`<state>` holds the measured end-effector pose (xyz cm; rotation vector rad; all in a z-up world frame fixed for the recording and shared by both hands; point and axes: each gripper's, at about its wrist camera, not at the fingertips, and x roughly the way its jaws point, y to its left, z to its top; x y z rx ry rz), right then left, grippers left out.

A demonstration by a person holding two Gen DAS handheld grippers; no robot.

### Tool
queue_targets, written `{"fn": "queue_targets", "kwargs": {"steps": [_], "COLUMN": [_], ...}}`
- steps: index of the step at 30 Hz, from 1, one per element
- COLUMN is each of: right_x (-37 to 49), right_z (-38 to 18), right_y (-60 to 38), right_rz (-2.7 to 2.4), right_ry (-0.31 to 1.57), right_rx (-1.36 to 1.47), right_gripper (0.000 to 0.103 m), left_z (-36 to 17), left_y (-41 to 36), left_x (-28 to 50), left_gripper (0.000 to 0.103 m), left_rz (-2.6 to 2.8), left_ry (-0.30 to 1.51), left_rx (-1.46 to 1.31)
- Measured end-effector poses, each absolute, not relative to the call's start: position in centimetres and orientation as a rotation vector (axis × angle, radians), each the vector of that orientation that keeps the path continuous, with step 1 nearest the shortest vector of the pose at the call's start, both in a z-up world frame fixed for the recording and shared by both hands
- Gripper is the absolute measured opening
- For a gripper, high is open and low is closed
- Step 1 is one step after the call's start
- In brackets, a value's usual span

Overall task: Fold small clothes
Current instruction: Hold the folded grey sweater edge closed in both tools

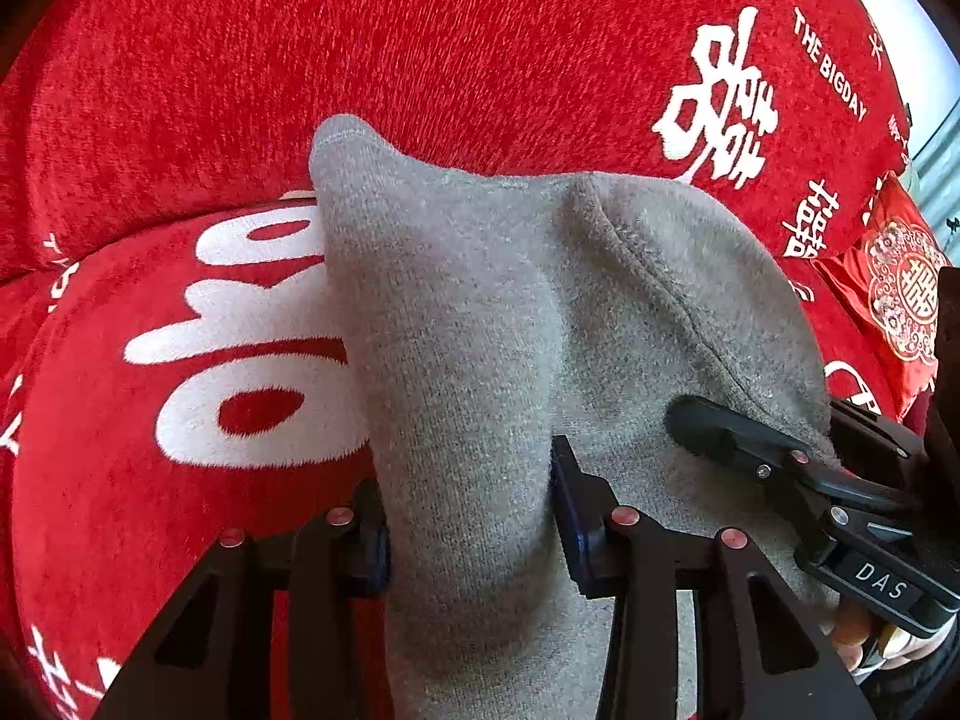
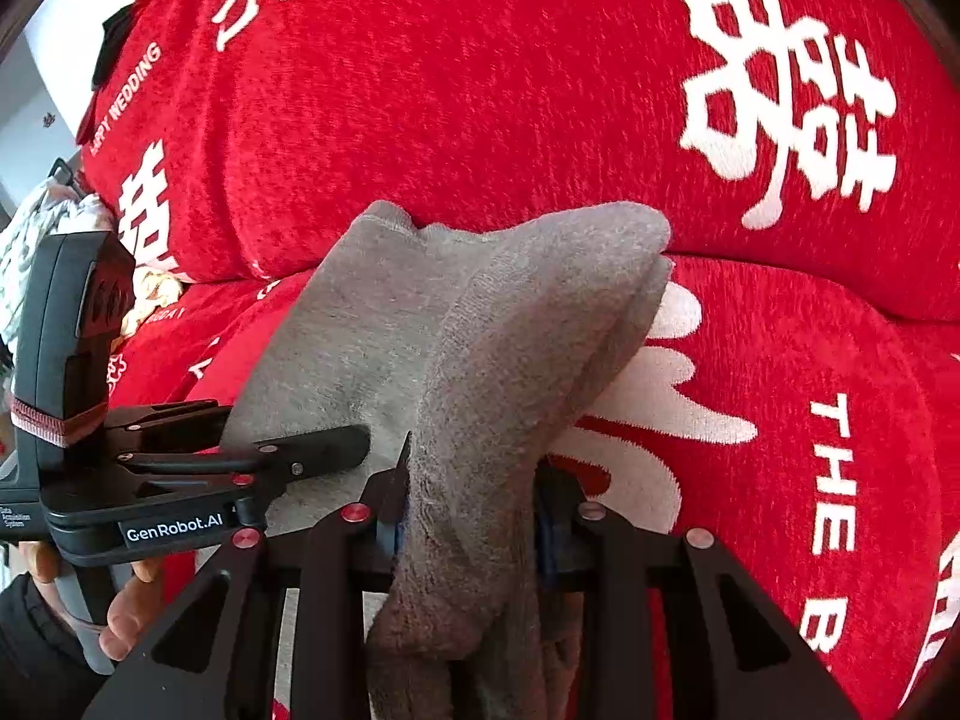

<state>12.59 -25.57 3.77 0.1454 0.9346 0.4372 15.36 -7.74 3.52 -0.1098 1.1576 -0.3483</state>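
A red plush sofa cover printed with white characters (image 1: 420, 48) fills the background. Over its seat cushion hangs a grey knitted fabric garment (image 1: 480, 312), its long axis running from the grippers away toward the sofa's backrest. The left gripper (image 1: 468, 516) is clamped on one bunched near end; the right gripper (image 2: 474, 516) pinches the neighbouring near end, just beside. The free far edge droops nearer the backrest, so the fold likely means carrying both near ends toward it.

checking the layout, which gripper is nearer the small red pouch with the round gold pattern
Right. The right gripper grips the grey sock just below the red pouch; the left gripper grips it farther away, across the sock.
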Motion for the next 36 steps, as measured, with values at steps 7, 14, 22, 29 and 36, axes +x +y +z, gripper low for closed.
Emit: {"fn": "queue_targets", "kwargs": {"steps": [7, 14, 22, 29, 36], "right_x": [9.8, 6.3, 2.5, -0.5, -3.7], "right_z": [5.2, 6.6, 8.1, 8.3, 7.8], "right_y": [-24.8, -23.9, -22.5, -21.8, -20.6], "right_rz": [0.443, 0.442, 0.436, 0.434, 0.414], "right_ry": [0.913, 0.888, 0.858, 0.843, 0.845], "right_rx": [0.144, 0.128, 0.105, 0.100, 0.078], "right_gripper": [0.033, 0.033, 0.033, 0.033, 0.033], "left_z": [5.1, 6.6, 7.8, 8.2, 7.9], "left_y": [-6.7, -6.4, -5.5, -5.0, -4.4], "left_x": [12.5, 9.4, 5.6, 2.4, -0.7], "left_gripper": [0.044, 0.044, 0.044, 0.044, 0.044], "left_rz": [-0.350, -0.342, -0.336, -0.319, -0.291], "left_ry": [1.141, 1.120, 1.091, 1.077, 1.075], "left_rx": [-0.110, -0.091, -0.075, -0.061, -0.057]}}
